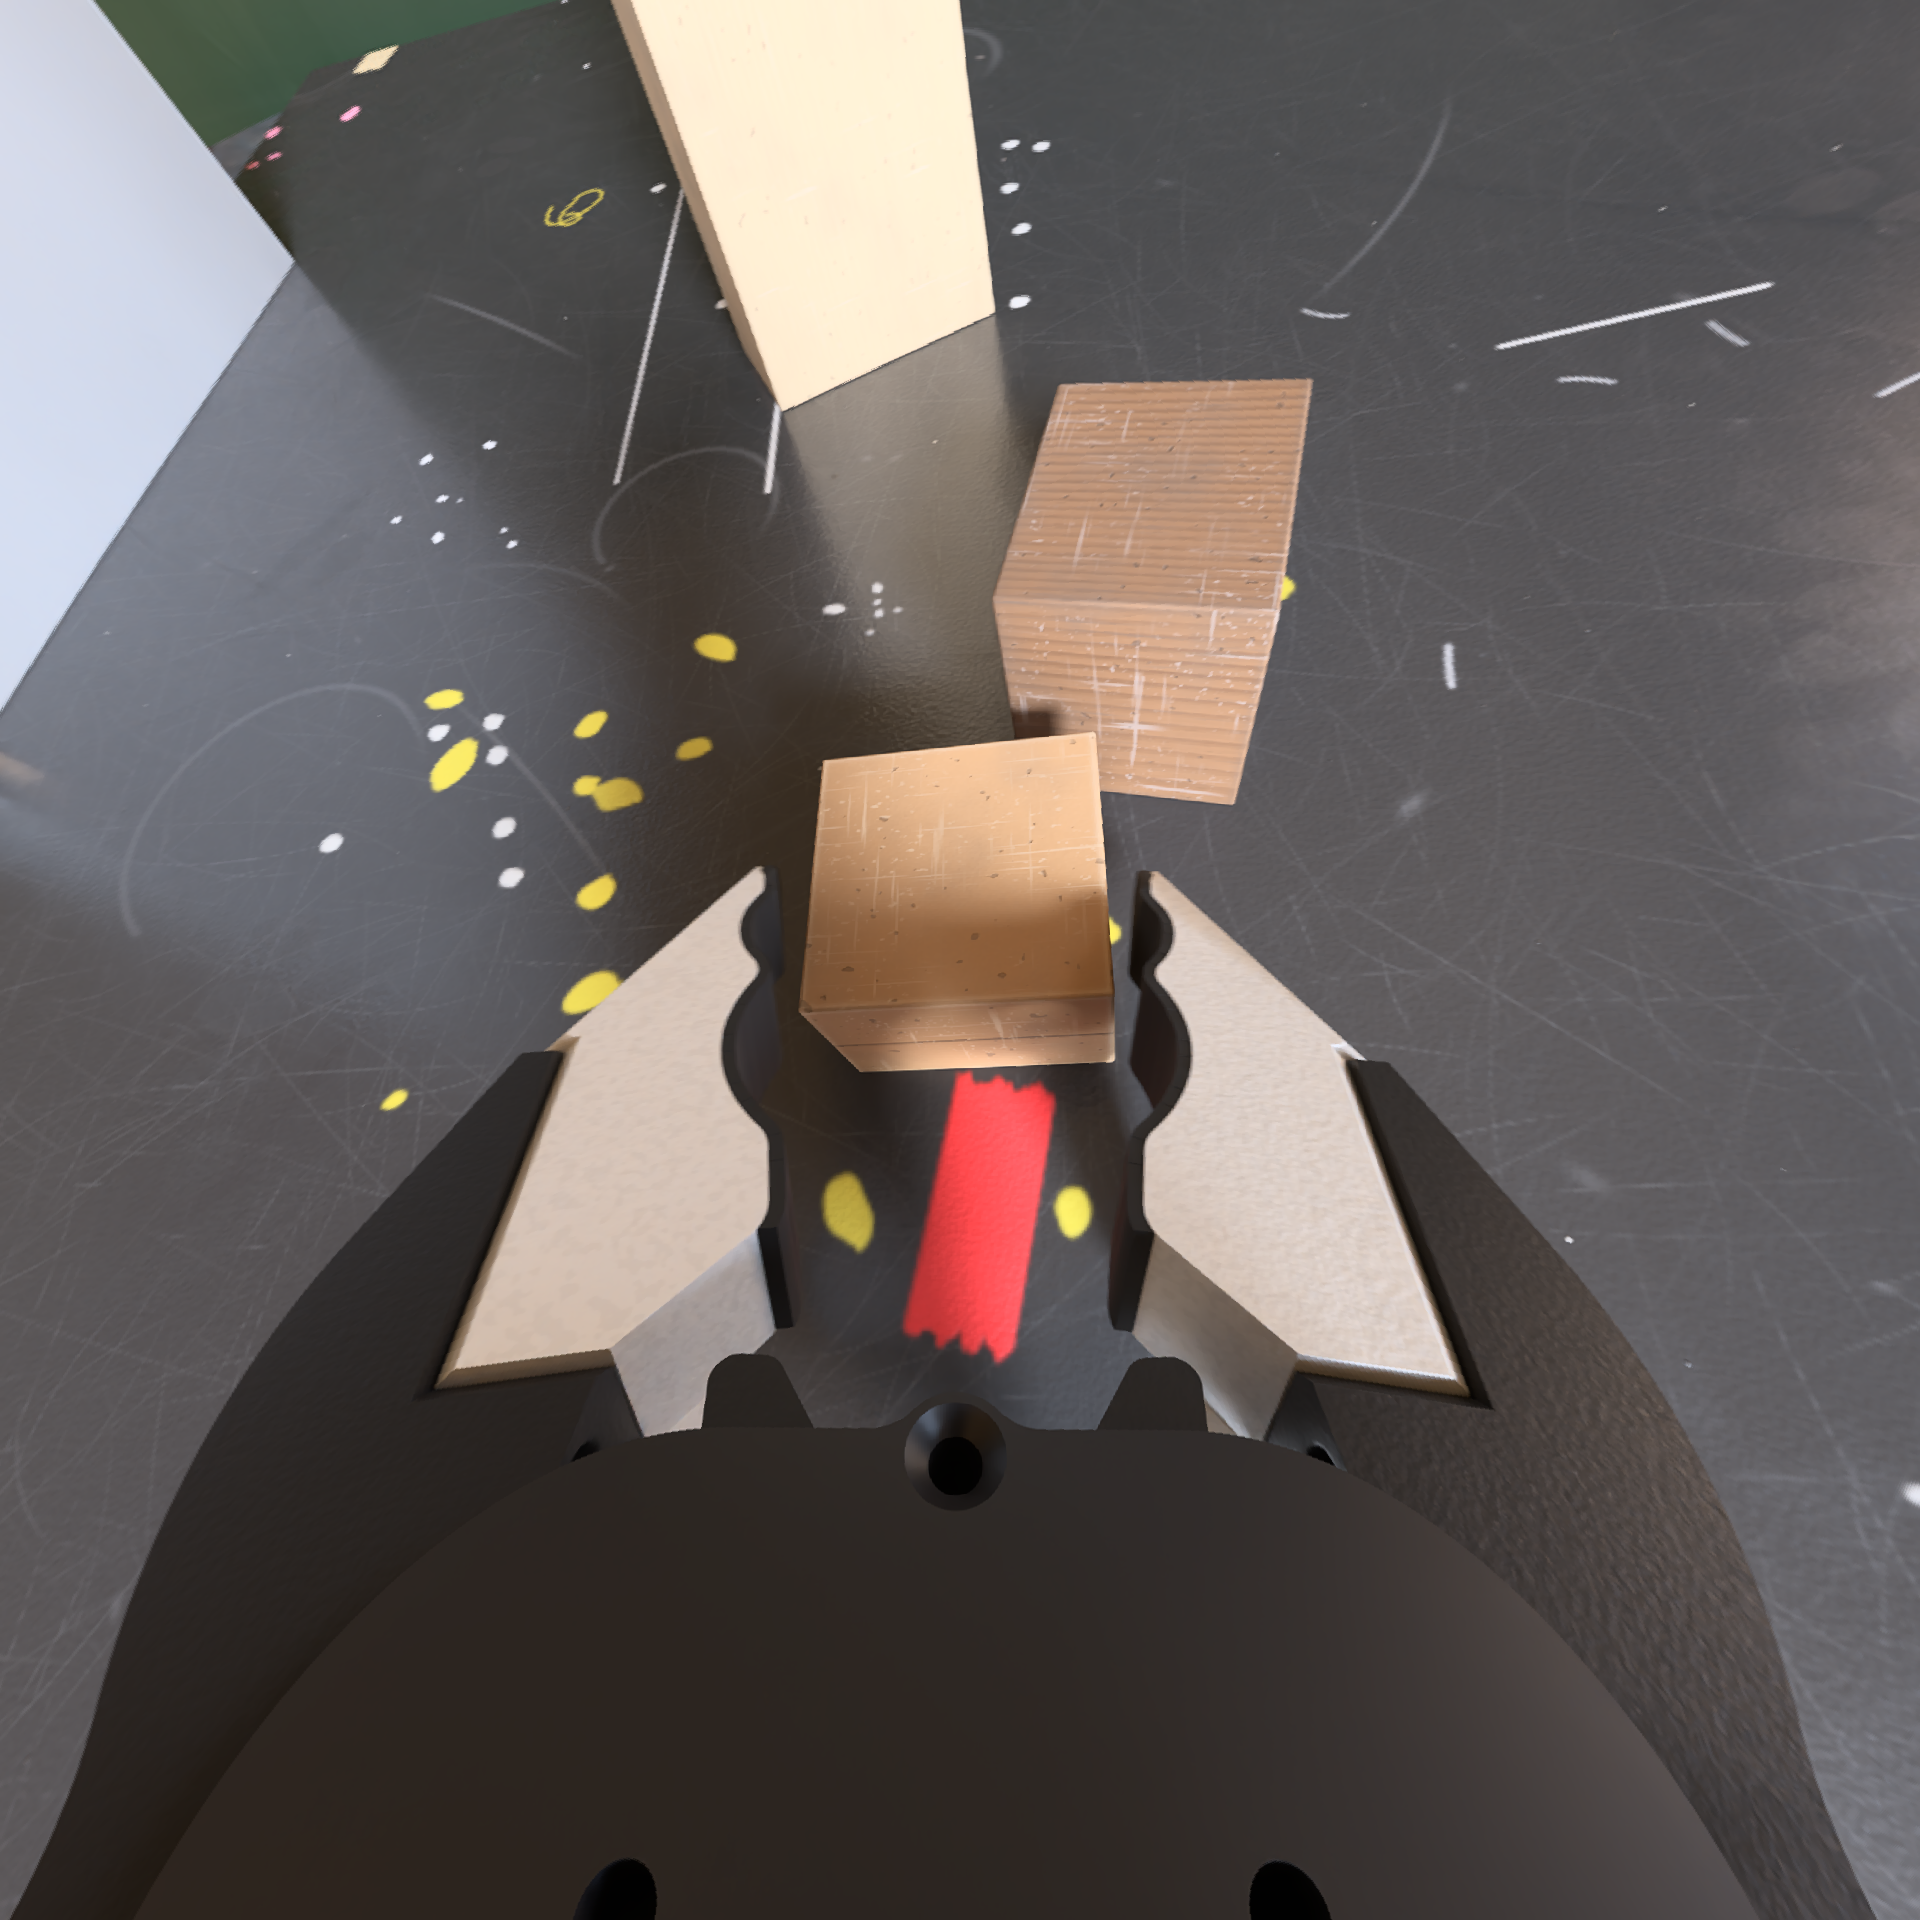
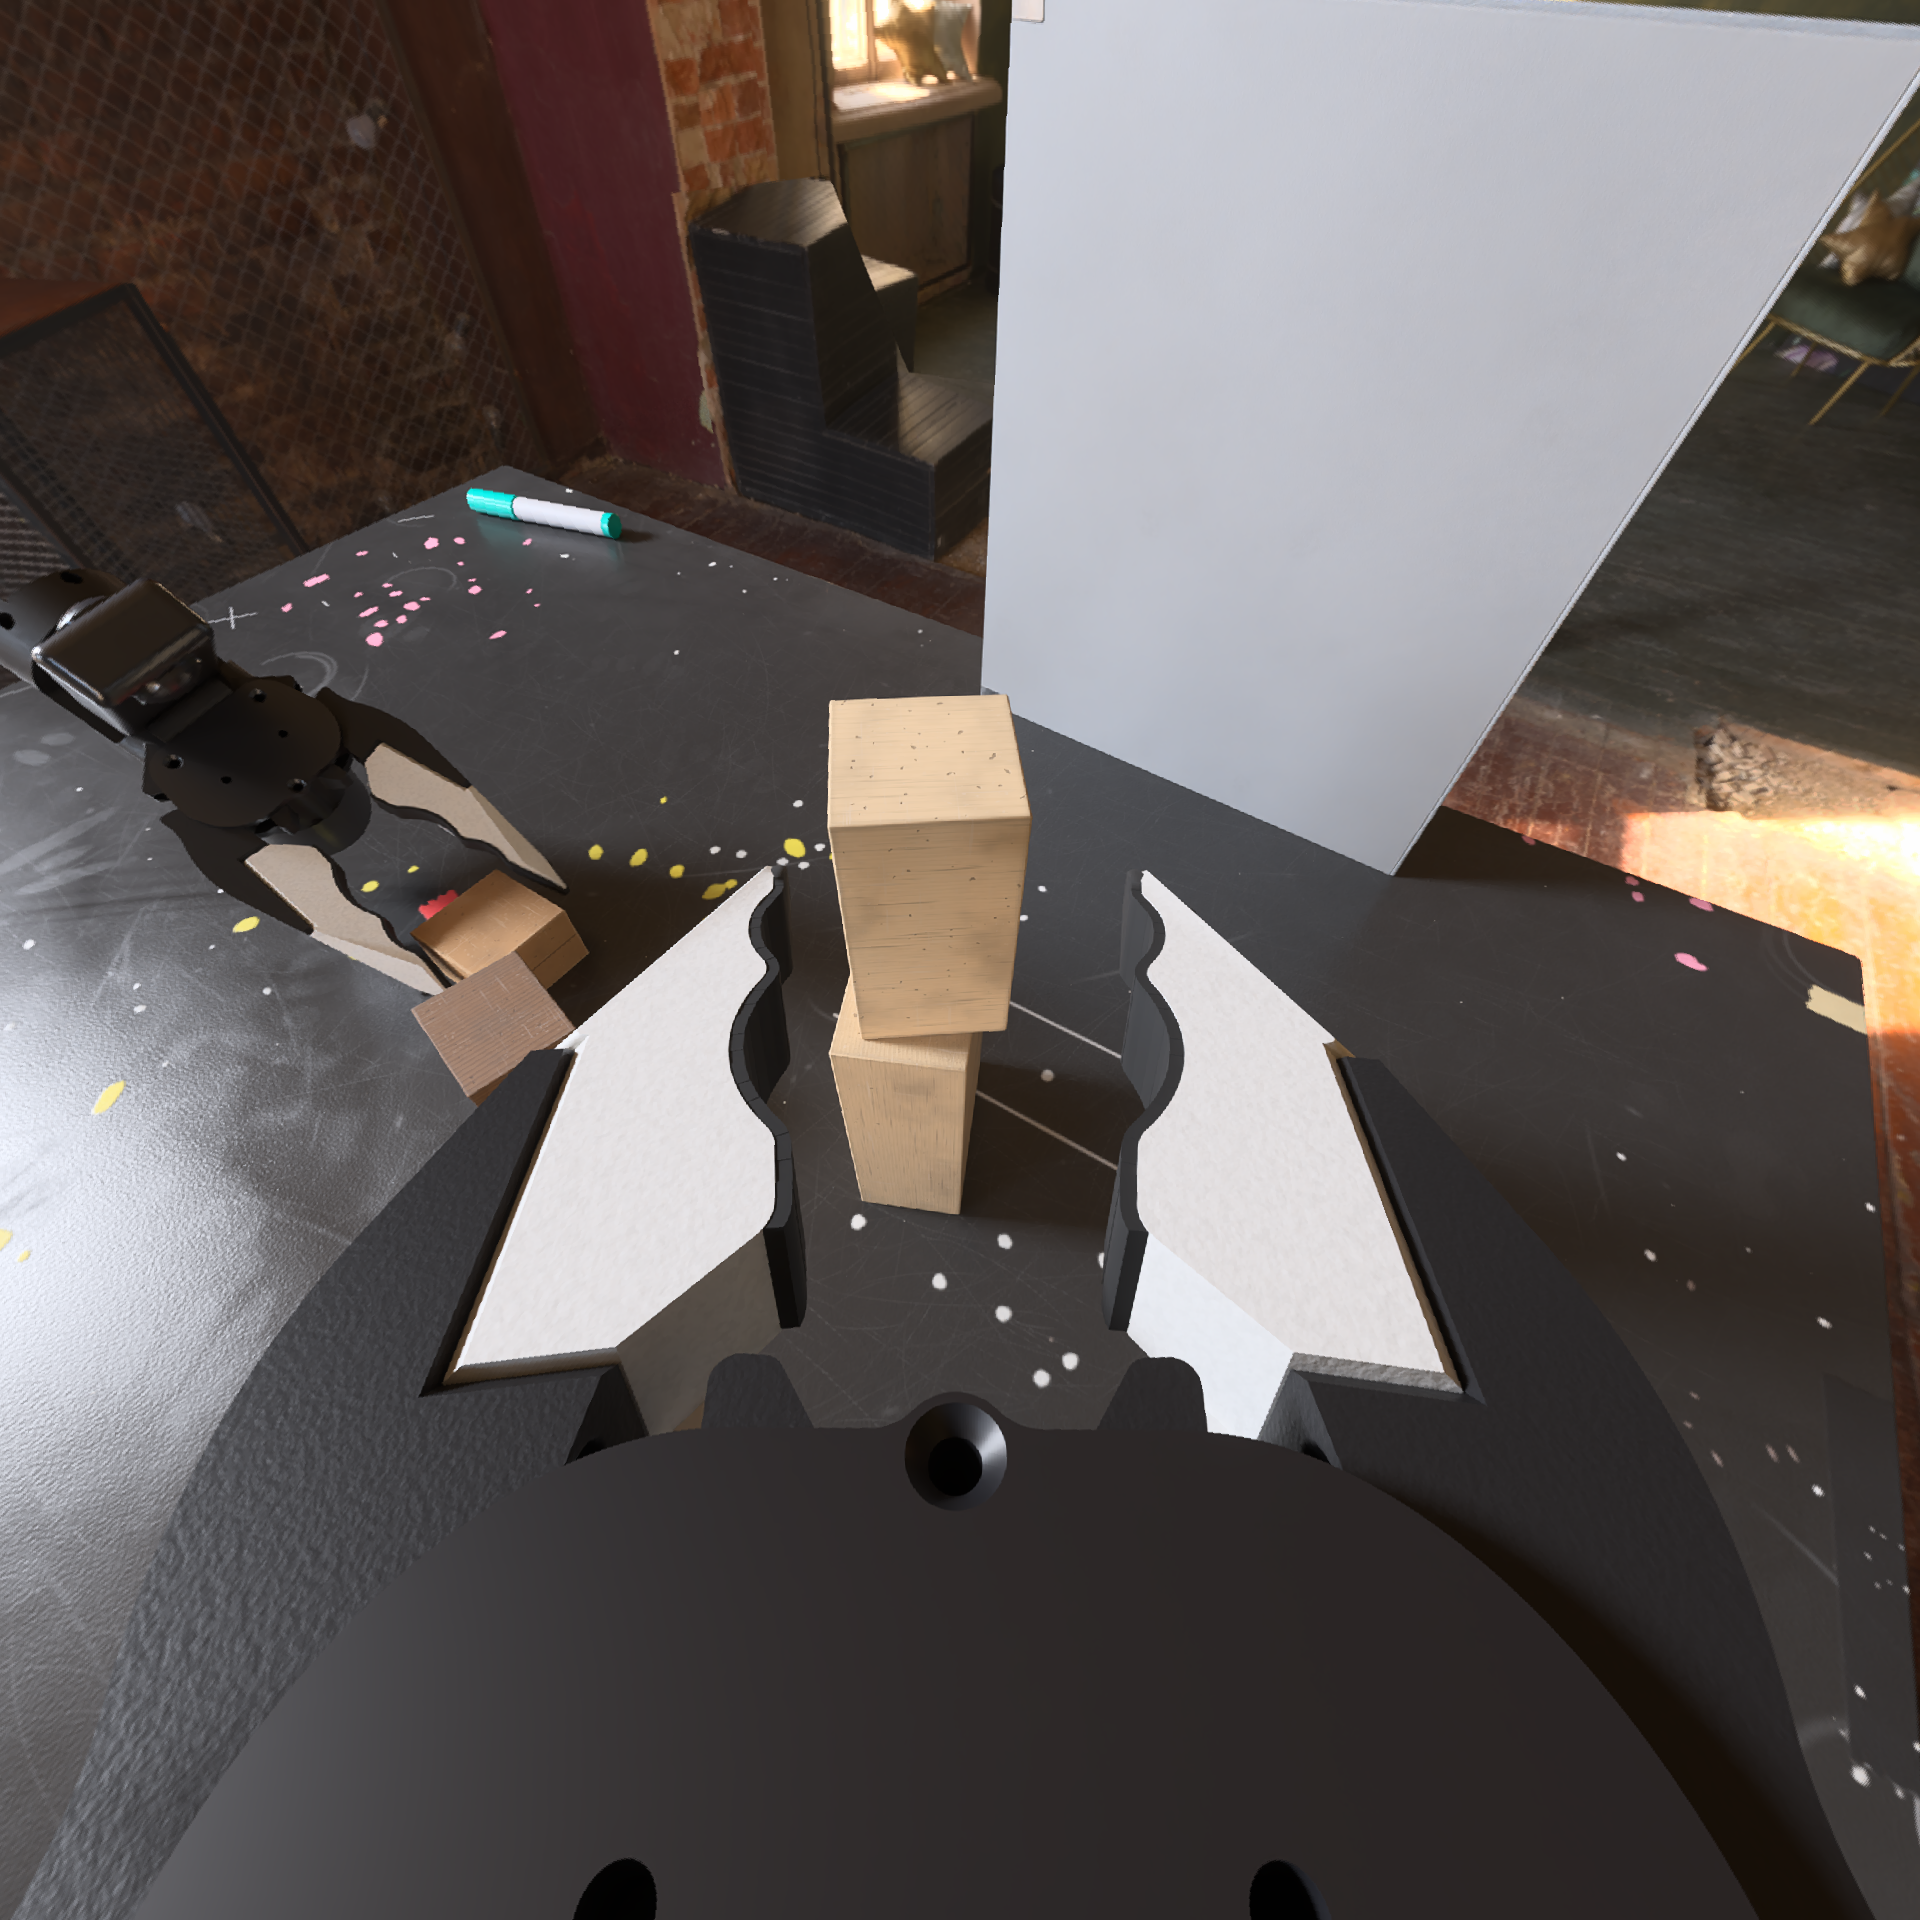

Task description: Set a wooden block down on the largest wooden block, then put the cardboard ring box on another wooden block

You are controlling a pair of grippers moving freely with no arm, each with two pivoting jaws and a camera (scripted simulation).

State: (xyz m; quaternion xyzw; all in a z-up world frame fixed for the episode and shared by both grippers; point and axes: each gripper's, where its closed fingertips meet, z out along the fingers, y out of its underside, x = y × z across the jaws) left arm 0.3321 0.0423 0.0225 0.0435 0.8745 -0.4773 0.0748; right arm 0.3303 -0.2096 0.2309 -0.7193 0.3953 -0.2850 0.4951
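The cardboard ring box, light brown with a lid seam, sits on the dark table between the fingers of my open left gripper, with a narrow gap on each side. Just beyond it stands a darker ridged wooden block. Farther off is the pale wooden stack. In the right wrist view one pale block stands on another, taller pale block. My right gripper is open and empty, with its fingers either side of the stack and apart from it. The left gripper, ring box and darker block show at the left.
A white upright panel stands behind the stack at the table's far edge. A teal and white marker lies at the far corner. A red tape strip lies on the scratched, paint-flecked table under my left gripper.
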